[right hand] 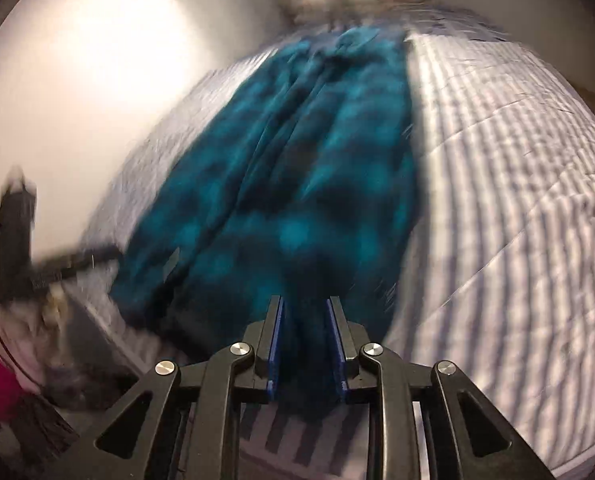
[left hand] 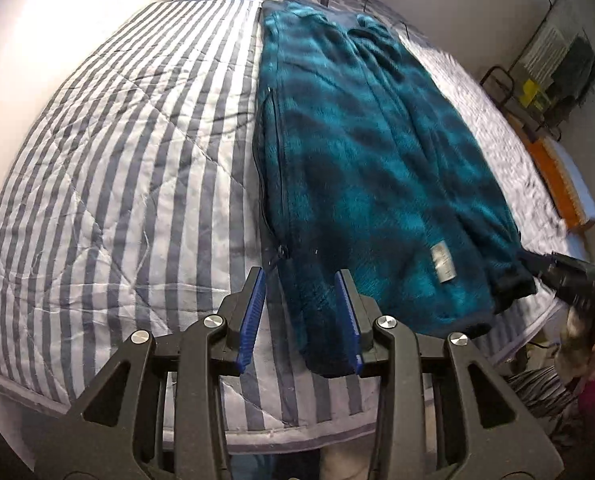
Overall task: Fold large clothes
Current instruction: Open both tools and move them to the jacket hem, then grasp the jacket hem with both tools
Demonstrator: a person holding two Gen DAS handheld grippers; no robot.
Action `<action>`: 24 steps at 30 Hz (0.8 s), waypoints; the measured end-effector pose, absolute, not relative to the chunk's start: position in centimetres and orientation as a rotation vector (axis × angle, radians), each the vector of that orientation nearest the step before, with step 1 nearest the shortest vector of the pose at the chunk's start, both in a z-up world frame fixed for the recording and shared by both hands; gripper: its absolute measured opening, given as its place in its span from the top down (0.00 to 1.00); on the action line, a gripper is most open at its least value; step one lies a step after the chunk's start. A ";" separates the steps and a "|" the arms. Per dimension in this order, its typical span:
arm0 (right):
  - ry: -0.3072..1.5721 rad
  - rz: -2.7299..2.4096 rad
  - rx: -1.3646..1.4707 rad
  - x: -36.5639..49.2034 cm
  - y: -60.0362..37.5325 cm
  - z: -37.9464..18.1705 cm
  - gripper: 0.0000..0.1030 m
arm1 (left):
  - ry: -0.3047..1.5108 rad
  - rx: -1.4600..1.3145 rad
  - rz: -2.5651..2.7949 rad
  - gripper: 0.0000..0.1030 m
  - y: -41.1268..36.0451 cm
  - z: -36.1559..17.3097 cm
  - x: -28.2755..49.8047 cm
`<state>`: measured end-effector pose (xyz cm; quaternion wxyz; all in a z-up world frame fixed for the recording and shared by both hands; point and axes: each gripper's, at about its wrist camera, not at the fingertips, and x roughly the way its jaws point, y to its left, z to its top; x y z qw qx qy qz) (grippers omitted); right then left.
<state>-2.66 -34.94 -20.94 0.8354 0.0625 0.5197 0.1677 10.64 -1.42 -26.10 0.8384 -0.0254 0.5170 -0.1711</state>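
- The teal fleece (left hand: 369,168) lies lengthwise on the striped quilt (left hand: 117,168) of the bed, already narrowed into a long strip, collar at the far end, hem at the near edge.
- My left gripper (left hand: 301,320) has its fingers parted around the near left corner of the hem; the cloth sits between the blue pads (left hand: 253,320), but I see a gap on the left side, so I judge nothing is pinched yet.
- My right gripper (right hand: 305,344) is closed on a bunched piece of the fleece's near hem, cloth filling the space between its pads. That view is smeared, so how deep the bite goes I cannot tell.
- Risk, as I read it: with only one corner held, a lift would drag the strip askew and spill the sleeves folded inside.
- The fleece is thick and slippery; a shallow bite may let layers slide out halfway.
- The hem lies near the bed's edge, so a dropped corner may slip off towards the floor.
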 end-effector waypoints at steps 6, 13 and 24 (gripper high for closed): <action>1.105 0.343 0.010 -3.9 -33.2 -21.3 0.73 | 1.099 0.029 -0.373 0.59 -2.0 -28.1 9.6; 1.052 0.360 0.173 -3.5 -38.4 -18.5 0.37 | 1.112 -0.276 -0.367 0.45 3.3 -25.9 11.3; 1.227 0.505 0.477 -1.1 -40.9 -24.6 0.36 | 1.301 -0.530 -0.527 0.45 2.5 -29.2 12.9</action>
